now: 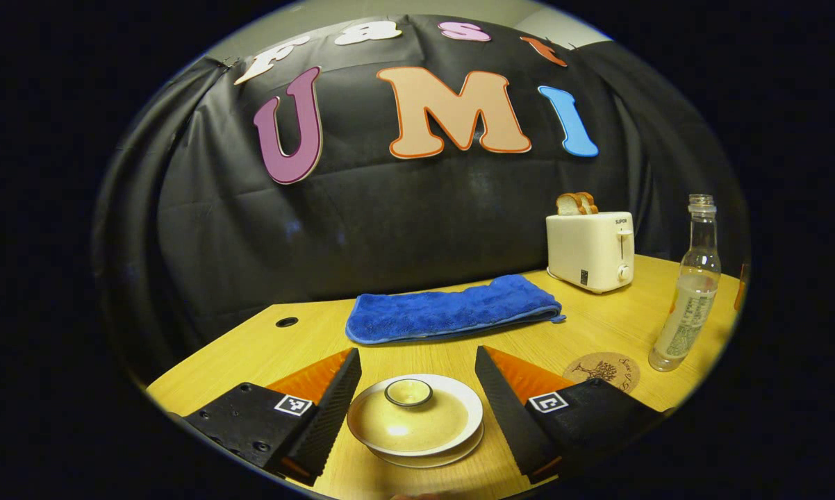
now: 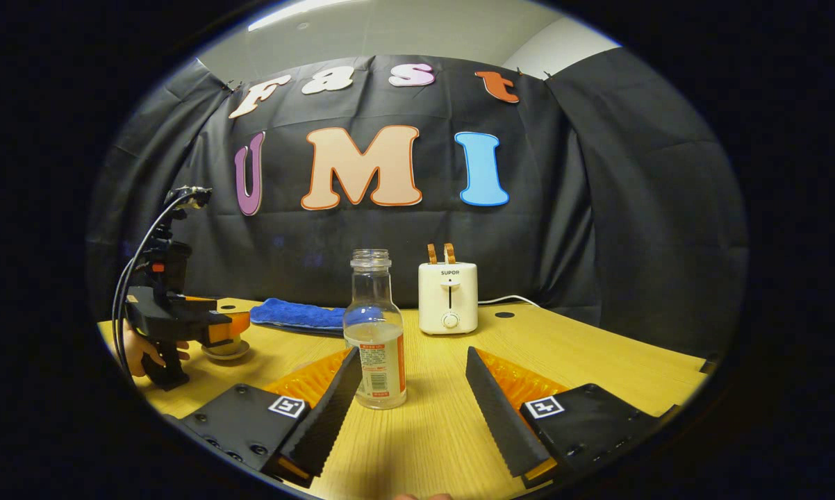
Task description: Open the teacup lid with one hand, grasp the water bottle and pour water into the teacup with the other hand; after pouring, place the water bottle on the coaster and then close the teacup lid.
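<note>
Lidded teacup [image 1: 415, 421] sits on the wooden table [image 1: 598, 326] between the left gripper's [image 1: 417, 396] wide-open, empty fingers; lid removal looks imminent, needing closure on the knob. Open right gripper [image 2: 412, 389] faces the uncapped water bottle [image 2: 376, 333].

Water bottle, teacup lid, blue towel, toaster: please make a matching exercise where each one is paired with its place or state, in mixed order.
Things:
1. water bottle
2. teacup lid
3. blue towel
4. toaster

Places or states:
A. holds two slices of bread in its slots
B. lies folded on the table, toward the wall
C. stands upright without a cap, partly filled
D. sits on the cup, between the open fingers of the left gripper

Pairs: 1-C, 2-D, 3-B, 4-A
</note>
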Demonstrator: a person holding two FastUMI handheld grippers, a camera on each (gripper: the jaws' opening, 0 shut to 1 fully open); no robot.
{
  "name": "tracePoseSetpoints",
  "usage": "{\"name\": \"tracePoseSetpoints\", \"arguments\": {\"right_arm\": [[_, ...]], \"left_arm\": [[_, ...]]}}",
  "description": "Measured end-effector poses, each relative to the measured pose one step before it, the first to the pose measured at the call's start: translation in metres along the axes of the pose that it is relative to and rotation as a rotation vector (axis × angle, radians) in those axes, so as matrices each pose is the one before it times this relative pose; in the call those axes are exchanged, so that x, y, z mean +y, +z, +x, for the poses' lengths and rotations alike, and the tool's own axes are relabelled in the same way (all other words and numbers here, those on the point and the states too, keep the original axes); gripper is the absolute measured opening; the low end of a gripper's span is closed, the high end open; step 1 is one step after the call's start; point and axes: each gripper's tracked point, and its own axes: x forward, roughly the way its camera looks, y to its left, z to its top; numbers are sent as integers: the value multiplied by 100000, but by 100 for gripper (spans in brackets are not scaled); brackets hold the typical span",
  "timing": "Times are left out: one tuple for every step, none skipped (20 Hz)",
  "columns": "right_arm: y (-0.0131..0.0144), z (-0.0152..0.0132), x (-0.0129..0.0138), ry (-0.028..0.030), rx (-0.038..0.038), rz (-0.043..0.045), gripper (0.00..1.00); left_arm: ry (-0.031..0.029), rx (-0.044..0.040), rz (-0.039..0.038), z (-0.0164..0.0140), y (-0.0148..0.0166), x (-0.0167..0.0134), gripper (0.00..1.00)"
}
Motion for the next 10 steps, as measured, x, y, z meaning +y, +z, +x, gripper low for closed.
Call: {"name": "tracePoseSetpoints", "arguments": {"right_arm": [[-33, 45, -44, 1, -37, -1, 97], [14, 39, 42, 7, -60, 6, 96], [72, 6, -28, -8, 12, 4, 98], [-55, 52, 4, 15, 27, -11, 96], [-144, 70, -58, -55, 51, -55, 98], [20, 40, -52, -97, -32, 38, 96], [101, 90, 4, -119, 52, -7, 96], [-161, 8, -49, -23, 76, -13, 96], [46, -11, -90, -12, -61, -28, 98], [-3, -78, 57, 65, -116, -66, 98]], "left_arm": [[-335, -93, 140, 113, 49, -61, 96], [64, -276, -57, -5, 52, 51, 96], [-39, -324, -293, 64, 124, 74, 94], [307, -508, -254, -51, -40, 56, 92], [-191, -461, -116, 109, 213, -98, 80], [333, 169, 95, 16, -216, 82, 76], [-311, 168, 182, 30, 40, -24, 59], [511, -53, 72, 94, -48, 100, 56], [411, -77, 247, 54, 96, 117, 53], [1457, -310, -553, 21, -39, 390, 46]]}}
